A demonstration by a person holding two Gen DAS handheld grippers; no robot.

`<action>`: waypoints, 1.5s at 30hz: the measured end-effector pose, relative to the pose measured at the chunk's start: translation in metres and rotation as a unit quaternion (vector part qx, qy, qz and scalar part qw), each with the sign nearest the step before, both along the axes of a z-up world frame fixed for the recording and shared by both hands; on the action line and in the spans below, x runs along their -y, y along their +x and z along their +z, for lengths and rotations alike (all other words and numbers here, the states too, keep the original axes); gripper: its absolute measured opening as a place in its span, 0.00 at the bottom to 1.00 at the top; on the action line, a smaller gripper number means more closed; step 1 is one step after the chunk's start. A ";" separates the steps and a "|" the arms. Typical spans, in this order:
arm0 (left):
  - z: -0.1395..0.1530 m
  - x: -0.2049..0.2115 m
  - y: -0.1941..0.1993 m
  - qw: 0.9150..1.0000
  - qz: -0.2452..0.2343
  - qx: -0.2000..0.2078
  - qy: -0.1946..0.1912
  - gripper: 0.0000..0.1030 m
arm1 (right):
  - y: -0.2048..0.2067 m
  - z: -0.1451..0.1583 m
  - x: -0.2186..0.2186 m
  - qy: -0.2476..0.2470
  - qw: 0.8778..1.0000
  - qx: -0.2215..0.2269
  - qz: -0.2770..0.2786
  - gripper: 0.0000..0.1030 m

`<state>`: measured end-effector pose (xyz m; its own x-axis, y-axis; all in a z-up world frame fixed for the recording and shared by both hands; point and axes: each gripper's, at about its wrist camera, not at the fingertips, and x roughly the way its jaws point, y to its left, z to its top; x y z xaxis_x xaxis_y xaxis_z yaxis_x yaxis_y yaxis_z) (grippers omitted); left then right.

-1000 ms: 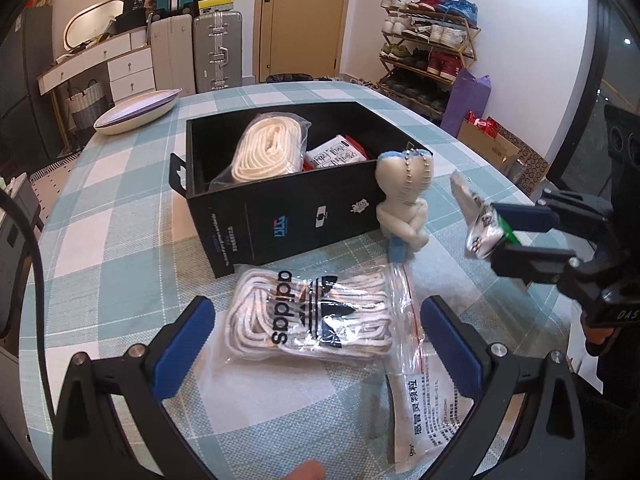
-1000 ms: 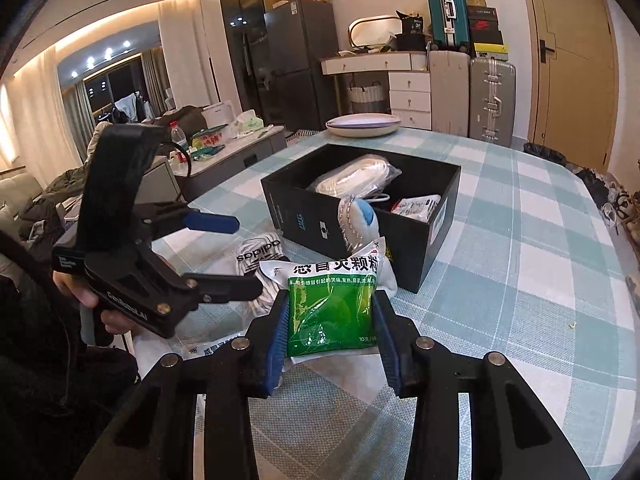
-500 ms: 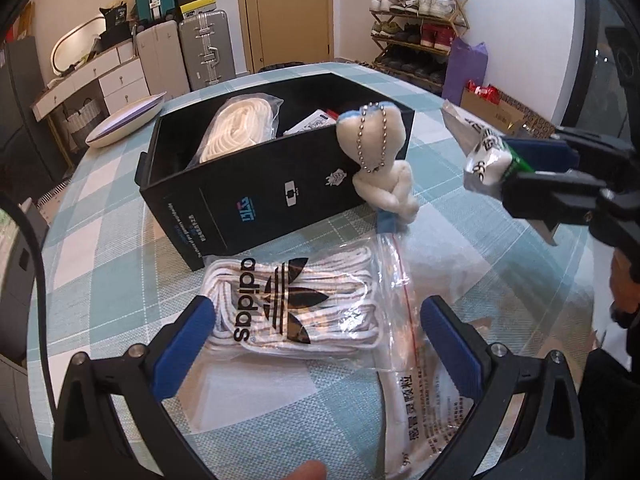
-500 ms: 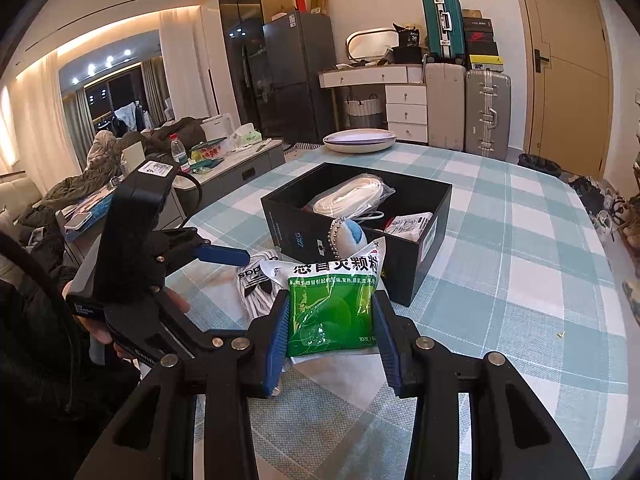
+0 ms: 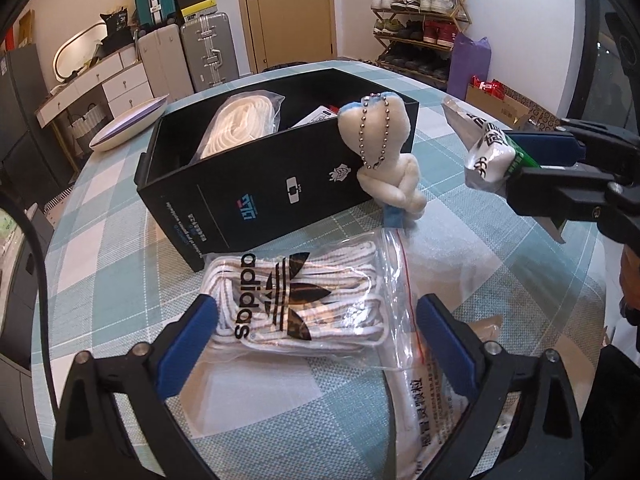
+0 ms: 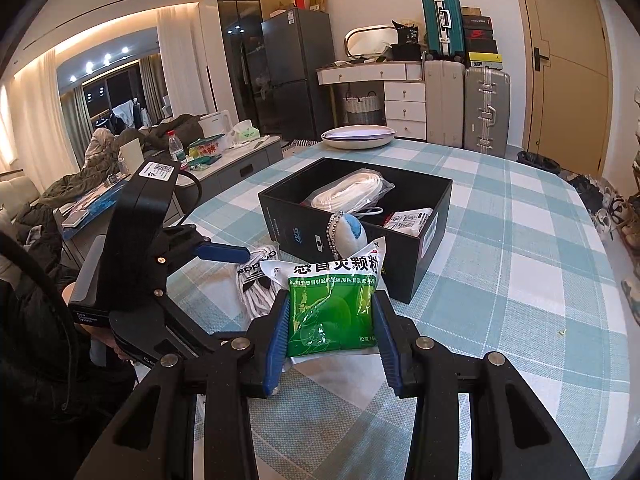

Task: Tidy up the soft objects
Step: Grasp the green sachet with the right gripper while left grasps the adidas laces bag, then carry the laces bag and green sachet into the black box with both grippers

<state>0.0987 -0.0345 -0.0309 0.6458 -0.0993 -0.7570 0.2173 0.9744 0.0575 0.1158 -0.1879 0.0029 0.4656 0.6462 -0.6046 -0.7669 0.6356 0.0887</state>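
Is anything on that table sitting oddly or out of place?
The plush doll leans against the outside of the black box instead of lying inside. The bag of laces and a white packet lie loose on the tablecloth.

Item count, as visible:

- Claws: two, the left claw [image 5: 316, 344] and the right claw [image 6: 331, 338].
- Black box [image 5: 256, 196]: one, at 12 o'clock on the counter [image 6: 520, 264].
- Bagged white laces: two, one bag inside the box [image 5: 236, 124] and one adidas-marked bag [image 5: 296, 300] at 6 o'clock of the box.
- Medicine sachets: two in full view, one green sachet [image 6: 334, 312] and one white sachet [image 5: 436, 412].
- A further printed packet [image 6: 408, 220]: one, inside the box.
- Plush figure [image 5: 384, 152] with bead chain: one.
- Oval dish [image 6: 358, 136]: one.
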 end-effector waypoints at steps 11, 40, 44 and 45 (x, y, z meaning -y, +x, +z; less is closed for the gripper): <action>0.008 0.000 -0.006 1.000 -0.020 0.018 0.006 0.47 | 0.001 -0.001 0.002 0.000 1.000 0.002 -0.003 0.39; 0.066 -0.050 -0.023 0.990 0.005 0.090 -0.109 0.13 | -0.003 0.011 0.004 0.018 1.000 0.019 -0.007 0.39; 0.078 -0.056 -0.028 0.986 0.009 0.107 -0.127 0.13 | -0.006 0.017 0.004 0.025 0.999 0.027 -0.006 0.39; 0.081 -0.056 -0.029 0.986 0.008 0.110 -0.128 0.13 | -0.006 0.018 0.004 0.026 0.999 0.028 -0.006 0.39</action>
